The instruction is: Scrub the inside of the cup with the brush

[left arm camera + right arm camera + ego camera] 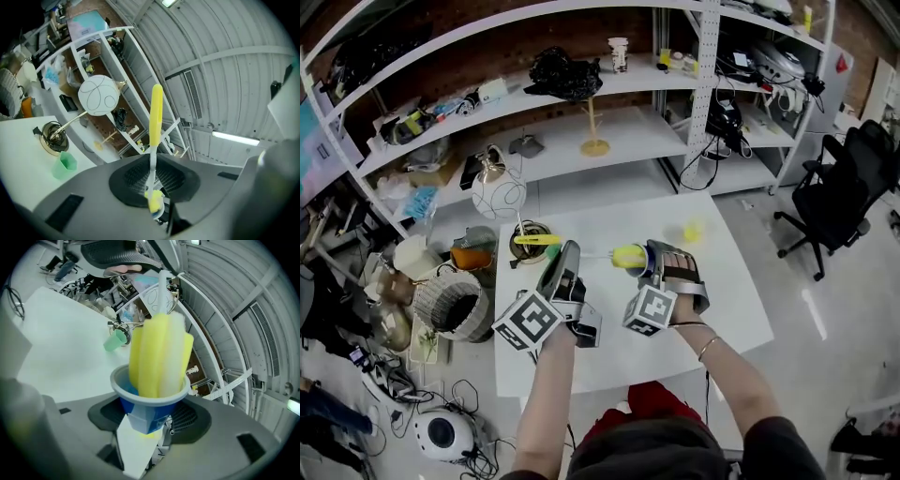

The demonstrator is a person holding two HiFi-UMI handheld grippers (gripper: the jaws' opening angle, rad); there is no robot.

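Observation:
My right gripper (651, 260) is shut on a blue cup (151, 401), whose mouth tilts away from the camera in the right gripper view. The brush's yellow sponge head (161, 355) sits inside the cup and sticks out past its rim. My left gripper (568, 255) is shut on the brush (154, 124) at its thin white stem. The yellow handle (536, 240) juts out to the left beyond the jaws. In the head view the sponge head (627, 255) meets the right gripper above the white table (722, 291). Both grippers hang side by side, close together.
A pale green cup (693, 231) stands on the table's far side. A lamp with a white globe (498, 194) and a brass base (530, 242) is at the far left corner. A wicker basket (450, 305) sits left of the table, shelves behind, an office chair (848, 192) right.

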